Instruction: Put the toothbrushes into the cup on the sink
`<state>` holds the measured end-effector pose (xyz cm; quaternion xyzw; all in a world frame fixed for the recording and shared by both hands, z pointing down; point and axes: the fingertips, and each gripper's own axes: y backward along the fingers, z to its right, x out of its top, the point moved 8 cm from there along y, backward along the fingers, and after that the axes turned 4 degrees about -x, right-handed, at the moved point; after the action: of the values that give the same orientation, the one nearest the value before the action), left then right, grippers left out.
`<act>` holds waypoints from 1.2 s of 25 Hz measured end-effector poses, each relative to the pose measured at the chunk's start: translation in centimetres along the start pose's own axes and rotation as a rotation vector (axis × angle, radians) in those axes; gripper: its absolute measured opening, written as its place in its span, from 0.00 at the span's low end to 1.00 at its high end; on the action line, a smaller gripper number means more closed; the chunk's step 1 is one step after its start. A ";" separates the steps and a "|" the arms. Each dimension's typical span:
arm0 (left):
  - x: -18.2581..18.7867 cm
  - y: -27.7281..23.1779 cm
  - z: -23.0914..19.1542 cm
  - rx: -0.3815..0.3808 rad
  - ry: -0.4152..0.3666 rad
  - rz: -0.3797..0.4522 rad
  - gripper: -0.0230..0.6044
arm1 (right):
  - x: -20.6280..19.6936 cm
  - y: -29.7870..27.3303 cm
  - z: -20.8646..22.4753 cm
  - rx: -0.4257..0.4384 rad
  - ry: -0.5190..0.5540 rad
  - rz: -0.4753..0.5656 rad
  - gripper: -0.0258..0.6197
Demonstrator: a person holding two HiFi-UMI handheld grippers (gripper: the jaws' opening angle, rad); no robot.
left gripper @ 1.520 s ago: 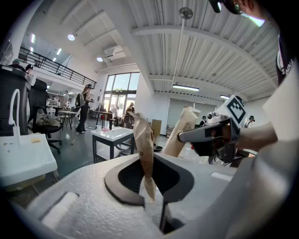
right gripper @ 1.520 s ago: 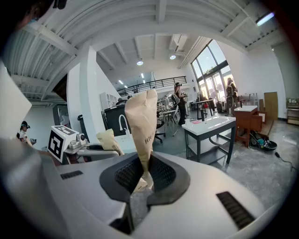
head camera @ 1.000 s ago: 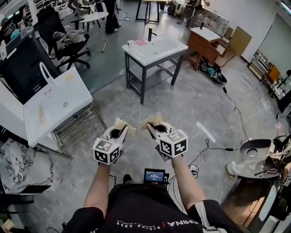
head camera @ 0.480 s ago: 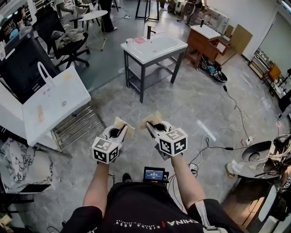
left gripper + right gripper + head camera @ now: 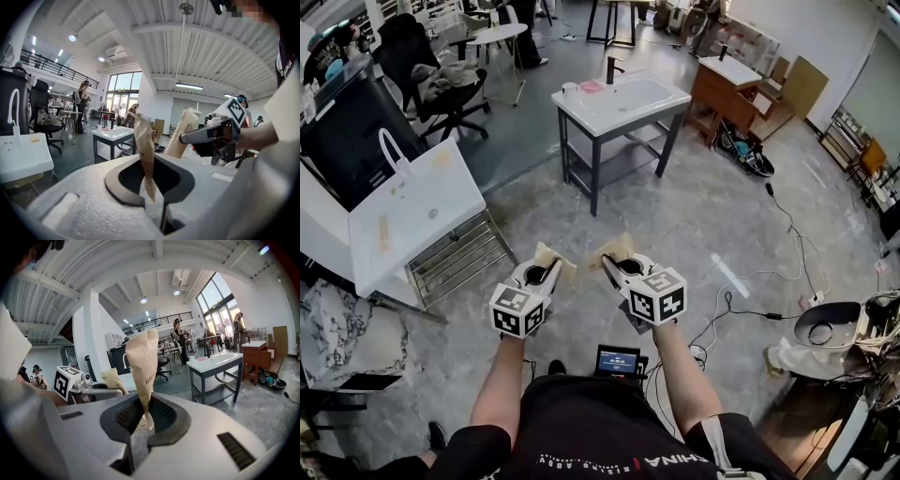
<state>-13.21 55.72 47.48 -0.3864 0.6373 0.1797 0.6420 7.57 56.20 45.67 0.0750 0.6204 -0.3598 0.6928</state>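
Each gripper grips a tan paper-wrapped toothbrush. In the head view my left gripper [image 5: 549,265] is shut on one packet [image 5: 553,257], and my right gripper [image 5: 612,259] is shut on the other packet [image 5: 619,247]. Both are held side by side at waist height over the floor. The left gripper view has its packet [image 5: 144,150] upright between the pads of the left gripper [image 5: 151,182]. The right gripper [image 5: 143,417] pinches its packet [image 5: 143,364] the same way. Far ahead stands the white sink [image 5: 630,101] on a dark frame, with a white cup [image 5: 570,90] at its back left corner.
A black faucet [image 5: 610,68] and a pink item [image 5: 592,85] are on the sink. A white slab with a white faucet [image 5: 412,211] and a metal rack [image 5: 461,262] stand at the left. Cables [image 5: 750,281] cross the floor at the right. A wooden cabinet [image 5: 727,89] is behind the sink.
Both grippers keep their hold and stay side by side. The room has shifted a little in the head view, and a shoe has come into view at the lower left.
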 end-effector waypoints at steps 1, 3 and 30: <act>0.0 -0.3 0.2 0.003 -0.001 -0.001 0.10 | -0.1 0.1 0.4 0.004 -0.002 0.000 0.10; 0.1 -0.7 0.8 0.010 -0.005 -0.002 0.10 | -0.2 0.4 1.1 0.011 -0.006 0.000 0.10; 3.1 -13.8 -17.3 -0.077 0.019 -0.033 0.10 | 6.1 -16.5 10.7 -0.085 -0.045 -0.070 0.10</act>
<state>-14.63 33.59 50.14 -0.4230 0.6297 0.1898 0.6233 6.28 35.80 48.15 0.0156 0.6215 -0.3588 0.6962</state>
